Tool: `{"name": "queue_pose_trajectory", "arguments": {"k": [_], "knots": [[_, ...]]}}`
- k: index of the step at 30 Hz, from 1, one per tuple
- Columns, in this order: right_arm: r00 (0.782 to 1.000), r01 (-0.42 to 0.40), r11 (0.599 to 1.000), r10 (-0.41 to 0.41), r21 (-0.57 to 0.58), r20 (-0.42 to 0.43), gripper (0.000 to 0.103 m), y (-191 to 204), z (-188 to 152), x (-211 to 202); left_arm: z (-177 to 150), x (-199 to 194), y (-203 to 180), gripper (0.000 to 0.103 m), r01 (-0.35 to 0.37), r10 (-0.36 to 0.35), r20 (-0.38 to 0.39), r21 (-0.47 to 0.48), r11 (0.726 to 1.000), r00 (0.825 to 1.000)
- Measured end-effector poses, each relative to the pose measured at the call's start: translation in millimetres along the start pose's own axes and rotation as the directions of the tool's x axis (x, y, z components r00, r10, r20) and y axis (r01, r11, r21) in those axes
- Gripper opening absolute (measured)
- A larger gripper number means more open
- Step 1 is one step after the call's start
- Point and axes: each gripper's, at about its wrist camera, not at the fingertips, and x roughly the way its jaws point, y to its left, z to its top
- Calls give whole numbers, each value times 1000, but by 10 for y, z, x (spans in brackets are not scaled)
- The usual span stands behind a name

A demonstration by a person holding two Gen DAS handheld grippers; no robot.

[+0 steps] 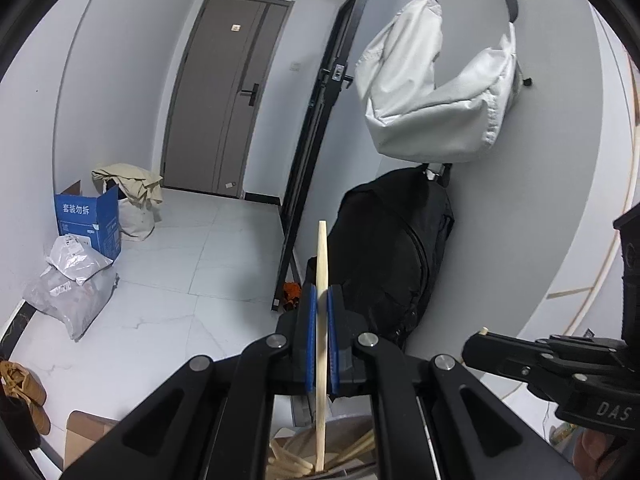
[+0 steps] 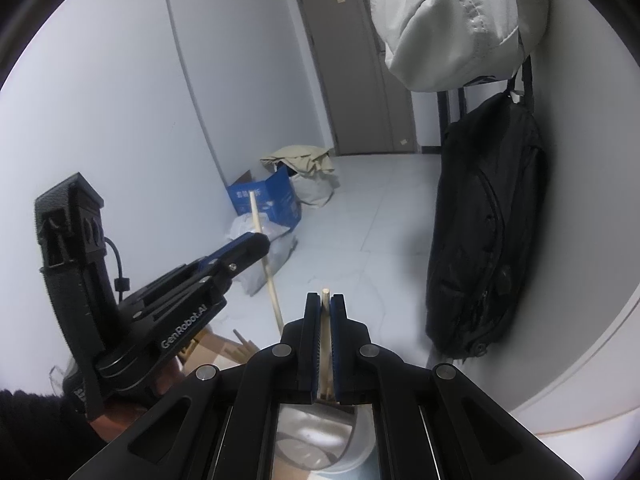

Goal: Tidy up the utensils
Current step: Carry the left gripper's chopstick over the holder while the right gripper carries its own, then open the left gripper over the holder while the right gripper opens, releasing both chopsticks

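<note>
My left gripper (image 1: 321,300) is shut on a pale wooden chopstick (image 1: 321,264) held upright; its top sticks up past the blue pads. Below it, several more chopsticks (image 1: 292,460) lie bunched at the bottom edge. My right gripper (image 2: 326,300) is shut on another wooden chopstick (image 2: 325,294), whose tip just shows above the pads. It stands over a grey round container (image 2: 320,436). The left gripper (image 2: 256,240) with its chopstick (image 2: 266,264) also shows in the right wrist view. The right gripper (image 1: 476,344) shows at the right in the left wrist view.
A black backpack (image 1: 396,256) leans on the wall under a hanging white bag (image 1: 436,92). A black frame (image 1: 308,160) stands beside it. A blue box (image 1: 90,216), plastic parcels (image 1: 72,284), shoes (image 1: 24,392) and a cardboard box (image 1: 84,436) sit on the tiled floor.
</note>
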Motion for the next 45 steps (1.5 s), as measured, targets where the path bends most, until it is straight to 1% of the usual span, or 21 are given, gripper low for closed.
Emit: {"name": "queue_pose_trajectory", "arguments": {"k": [10,13,16,18,20,21,22,24,25,26,27,28,30,31,37,40,42,43,45], "knots": [[999,-4,1000,3,-20,-50,4,57,-103,81,-76,-88,-7,1,47,-45,-51,41,998,998],[997,-21,1000,21,0,-70,4,59,-163,155,-98,-99,6,1,79,-75,-85,41,996,993],[997,-32,999,34,27,-71,8,42,-234,217,-114,-104,24,1,112,-106,-131,36,993,986],[997,-34,998,38,59,-73,16,1,-284,251,-116,-89,35,1,133,-126,-170,31,991,977],[995,-47,994,55,96,-79,22,-41,-348,268,-120,-93,50,2,150,-142,-194,26,988,971],[995,-43,993,52,106,-80,31,-55,-370,264,-114,-78,53,2,151,-143,-220,22,988,965],[996,-41,993,50,115,-71,38,-69,-400,234,-118,-75,56,4,146,-137,-236,20,989,962],[999,-27,991,32,131,-40,43,-85,-441,127,-117,-80,57,10,174,-166,-281,6,985,945],[1000,-20,990,23,142,-20,49,-95,-463,56,-123,-104,49,17,175,-166,-286,7,985,944],[1000,-15,988,15,152,-2,52,-106,-479,-12,-127,-138,45,34,170,-160,-291,10,985,943],[1000,-13,987,10,162,18,56,-118,-500,-88,-126,-163,36,47,160,-149,-302,13,987,942],[999,-9,985,3,170,38,56,-125,-530,-172,-130,-185,37,62,151,-140,-303,14,988,943],[999,-6,983,-4,181,53,60,-122,-574,-287,-117,-293,34,62,135,-125,-284,16,991,951],[998,-2,983,-9,184,58,61,-112,-595,-345,-114,-316,32,62,128,-117,-284,19,992,952],[996,12,982,-29,189,86,62,43,-755,-650,-107,-480,-27,63,75,-56,-269,60,995,961],[995,16,982,-35,189,96,62,141,-833,-773,-114,-613,-32,63,35,-17,-239,74,997,971],[993,14,983,-36,184,116,63,217,-884,-886,-124,-691,-30,63,18,-2,-228,69,997,974],[991,14,984,-37,179,127,66,252,-900,-934,-131,-752,-26,64,-7,21,-214,67,998,977],[988,14,986,-39,168,152,69,325,-928,-1028,-145,-855,-51,70,-41,54,-187,70,997,981]]}}
